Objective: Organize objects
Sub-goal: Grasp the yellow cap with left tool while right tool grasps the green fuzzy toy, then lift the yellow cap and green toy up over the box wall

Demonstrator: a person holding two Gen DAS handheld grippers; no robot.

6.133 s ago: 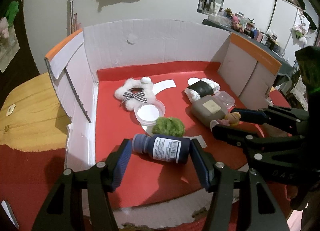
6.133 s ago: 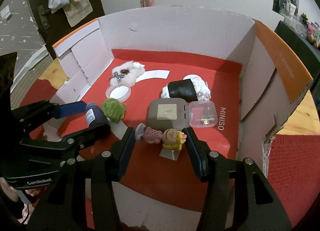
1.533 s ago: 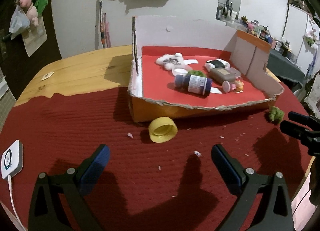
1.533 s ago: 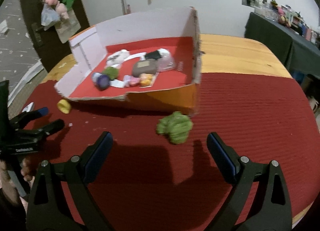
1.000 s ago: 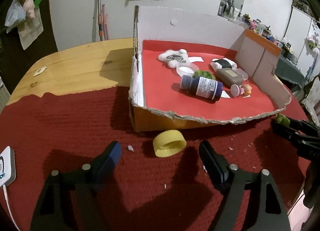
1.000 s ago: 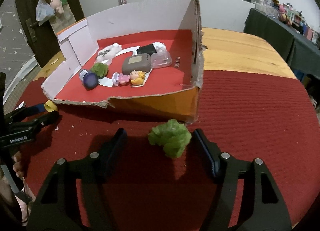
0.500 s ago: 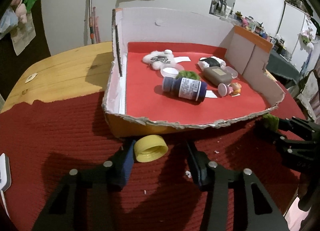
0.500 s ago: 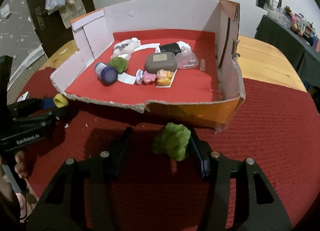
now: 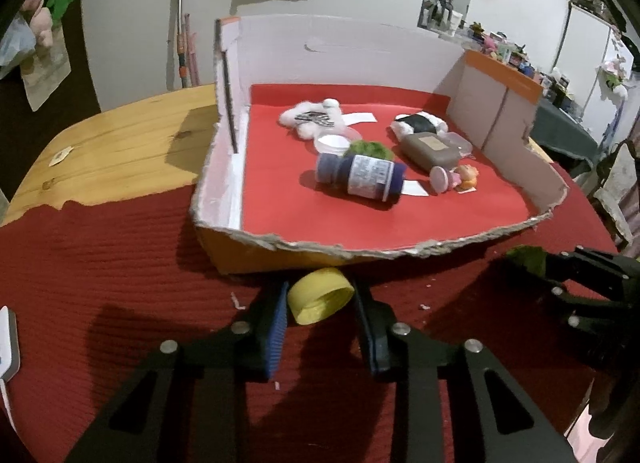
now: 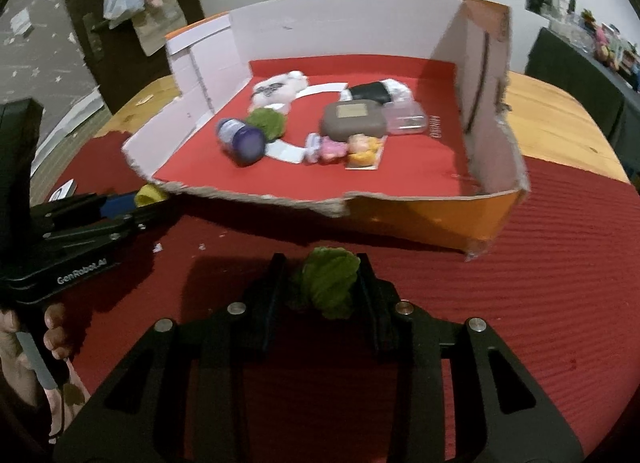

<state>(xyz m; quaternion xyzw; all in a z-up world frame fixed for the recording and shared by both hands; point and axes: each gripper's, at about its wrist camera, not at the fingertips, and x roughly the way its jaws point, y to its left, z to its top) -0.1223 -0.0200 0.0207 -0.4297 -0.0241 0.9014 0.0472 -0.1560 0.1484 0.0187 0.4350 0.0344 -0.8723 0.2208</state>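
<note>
My left gripper [image 9: 320, 303] is shut on a yellow bottle cap [image 9: 321, 295] just in front of the cardboard box's torn front edge [image 9: 400, 253]. My right gripper [image 10: 322, 283] is shut on a green fuzzy ball [image 10: 330, 281] on the red cloth near the box's orange front wall [image 10: 420, 219]. The cap also shows in the right wrist view [image 10: 150, 194], and the green ball in the left wrist view [image 9: 526, 259]. Inside the box lie a dark blue bottle [image 9: 360, 177], a second green ball [image 9: 368, 149], a grey case [image 9: 430, 149] and a small doll [image 9: 456, 179].
The box also holds a white plush [image 9: 312, 119], a round white lid [image 9: 332, 141], a black-and-white plush [image 9: 418, 125] and a clear small box [image 10: 404, 119]. A white device [image 9: 8, 347] lies at the far left on the red cloth. Bare wooden table [image 9: 120, 151] lies behind.
Both grippers have closed in: the left onto the yellow cap, the right onto the green ball. Both have moved closer to the box's front edge.
</note>
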